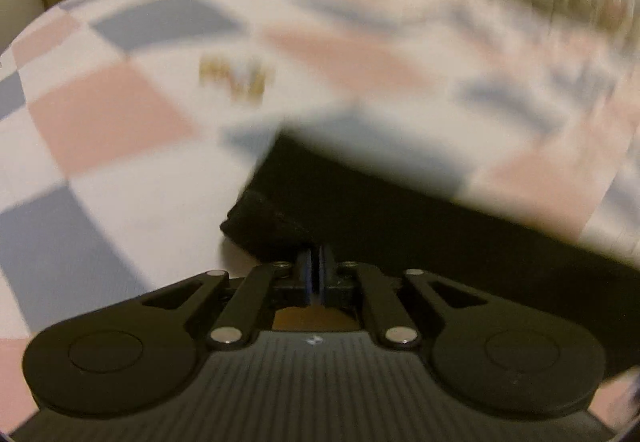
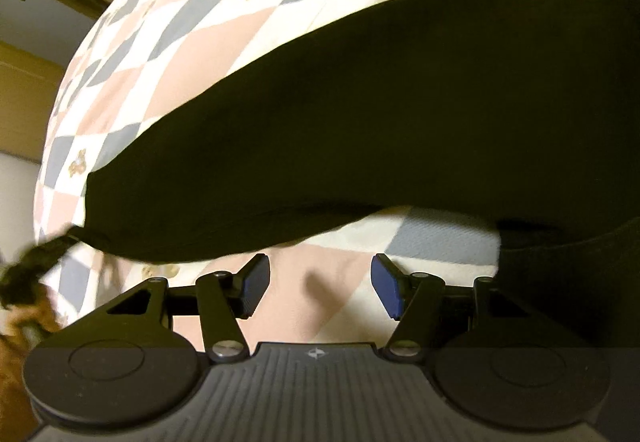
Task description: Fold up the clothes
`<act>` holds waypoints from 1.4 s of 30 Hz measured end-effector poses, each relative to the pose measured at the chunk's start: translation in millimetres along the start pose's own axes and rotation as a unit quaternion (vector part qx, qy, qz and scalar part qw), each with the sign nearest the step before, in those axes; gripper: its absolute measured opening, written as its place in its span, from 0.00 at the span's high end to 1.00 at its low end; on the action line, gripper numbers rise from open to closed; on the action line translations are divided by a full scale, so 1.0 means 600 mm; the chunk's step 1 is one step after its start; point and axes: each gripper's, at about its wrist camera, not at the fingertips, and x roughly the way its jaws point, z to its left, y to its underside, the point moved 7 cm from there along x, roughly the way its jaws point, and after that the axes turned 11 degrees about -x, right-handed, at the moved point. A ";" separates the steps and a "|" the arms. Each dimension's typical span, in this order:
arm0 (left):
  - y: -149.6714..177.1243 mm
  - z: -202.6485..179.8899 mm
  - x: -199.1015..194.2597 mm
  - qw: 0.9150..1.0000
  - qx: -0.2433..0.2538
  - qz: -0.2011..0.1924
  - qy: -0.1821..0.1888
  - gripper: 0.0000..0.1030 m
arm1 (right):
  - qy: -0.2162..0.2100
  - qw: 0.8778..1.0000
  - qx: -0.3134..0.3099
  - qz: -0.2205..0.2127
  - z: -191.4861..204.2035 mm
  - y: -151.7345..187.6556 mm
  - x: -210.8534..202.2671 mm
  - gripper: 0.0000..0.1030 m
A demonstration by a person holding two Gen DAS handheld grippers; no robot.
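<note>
The left tongs clamp a corner of the black cloth garment, lifted partly above the checked pink-grey-white bedcover; the right tongs stand apart, empty. Folding looks unfinished.

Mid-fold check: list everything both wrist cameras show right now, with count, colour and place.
Garment: one, black, spread across the bedcover; which kind of clothing I cannot tell.
Bedcover: one, checked pink, grey-blue and white with small gold motifs, under the garment.
Wall: pale, behind the bed at the left of the right wrist view.
Left gripper: black with blue pads, shut on a corner of the garment; view blurred.
Right gripper: black with blue pads, open, over bare bedcover at the garment's near edge, holding nothing.
</note>
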 end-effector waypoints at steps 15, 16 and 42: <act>-0.004 0.012 0.018 0.999 0.006 0.035 -0.035 0.94 | 0.062 0.998 -0.023 -0.016 -0.010 0.010 -0.022 0.49; -0.003 0.014 0.009 0.999 0.007 0.034 -0.036 0.92 | 0.063 0.998 -0.024 -0.017 -0.011 0.010 -0.026 0.49; 0.398 -0.336 -0.060 0.926 -0.205 0.255 0.188 0.80 | 0.114 0.978 -0.173 -0.020 -0.103 0.028 -0.136 0.50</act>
